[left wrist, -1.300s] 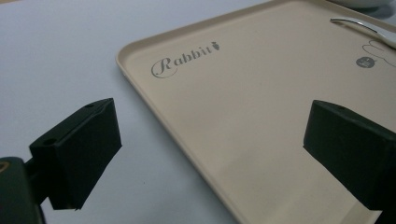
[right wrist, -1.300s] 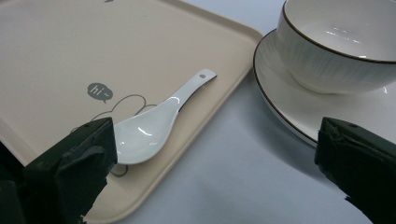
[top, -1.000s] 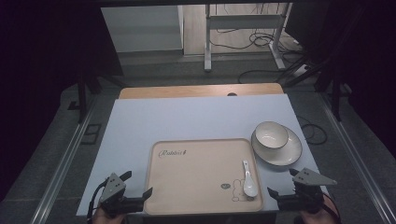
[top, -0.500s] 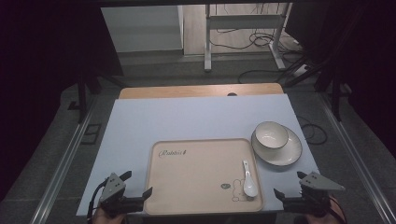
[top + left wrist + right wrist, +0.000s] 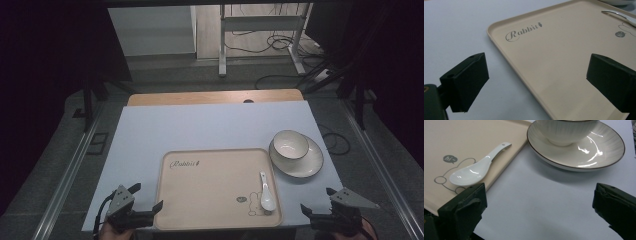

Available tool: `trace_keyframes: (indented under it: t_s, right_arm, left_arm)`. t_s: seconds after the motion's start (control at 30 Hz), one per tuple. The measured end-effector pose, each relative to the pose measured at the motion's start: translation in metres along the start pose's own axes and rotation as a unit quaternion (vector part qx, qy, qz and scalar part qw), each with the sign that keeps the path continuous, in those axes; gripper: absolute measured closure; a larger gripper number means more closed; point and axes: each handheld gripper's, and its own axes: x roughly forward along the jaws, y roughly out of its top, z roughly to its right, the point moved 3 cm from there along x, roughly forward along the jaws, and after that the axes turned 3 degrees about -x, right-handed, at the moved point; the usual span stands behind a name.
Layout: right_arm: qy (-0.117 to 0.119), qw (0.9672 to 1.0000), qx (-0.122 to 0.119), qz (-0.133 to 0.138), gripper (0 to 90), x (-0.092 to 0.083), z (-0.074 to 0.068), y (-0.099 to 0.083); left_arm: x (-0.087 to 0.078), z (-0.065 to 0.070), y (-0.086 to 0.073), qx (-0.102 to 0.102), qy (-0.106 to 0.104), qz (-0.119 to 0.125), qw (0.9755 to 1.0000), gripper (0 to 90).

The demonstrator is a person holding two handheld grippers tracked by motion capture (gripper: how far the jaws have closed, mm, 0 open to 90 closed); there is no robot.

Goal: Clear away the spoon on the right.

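A beige tray (image 5: pixel 210 185) printed with "Rabbit" and a rabbit drawing lies at the table's near middle. On its right side rests a white ceramic spoon (image 5: pixel 266 192). Right of the tray, a white bowl (image 5: pixel 290 144) stands on a dark-rimmed white plate (image 5: pixel 309 164). My left gripper (image 5: pixel 146 196) is open at the tray's near left corner; in the left gripper view its jaws straddle the tray (image 5: pixel 564 50) edge. My right gripper (image 5: pixel 317 200) is open at the table's near right, holding nothing. In the right gripper view the spoon (image 5: pixel 474 171), plate (image 5: pixel 586 152) and bowl (image 5: pixel 566 130) lie ahead.
The pale blue table top (image 5: pixel 210 127) stretches bare beyond the tray, with a wooden strip (image 5: pixel 215 97) at its far edge. Metal rails (image 5: pixel 70 170) run along both sides. Cables (image 5: pixel 280 80) and a stand's legs lie on the floor beyond.
My right gripper has drifted slightly right and toward the near table edge. The left gripper, tray, spoon, bowl and plate have stayed put.
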Motion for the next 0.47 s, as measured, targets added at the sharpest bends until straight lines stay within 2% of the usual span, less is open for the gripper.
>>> trace_keyframes:
  t_s: [0.37,0.47]
  right_arm:
    - [-0.004,0.9997,0.018,-0.017,0.0,0.0029,0.0062,-0.0066]
    - [-0.004,0.9997,0.011,-0.022,0.0,0.0042,0.0054,-0.0067]
  left_arm:
    - [-0.0001,0.0001,0.0000,0.002,0.000,0.000,1.0000,3.7]
    - [0.0007,0.0003,0.0003,0.003,0.000,-0.002,1.0000,3.7]
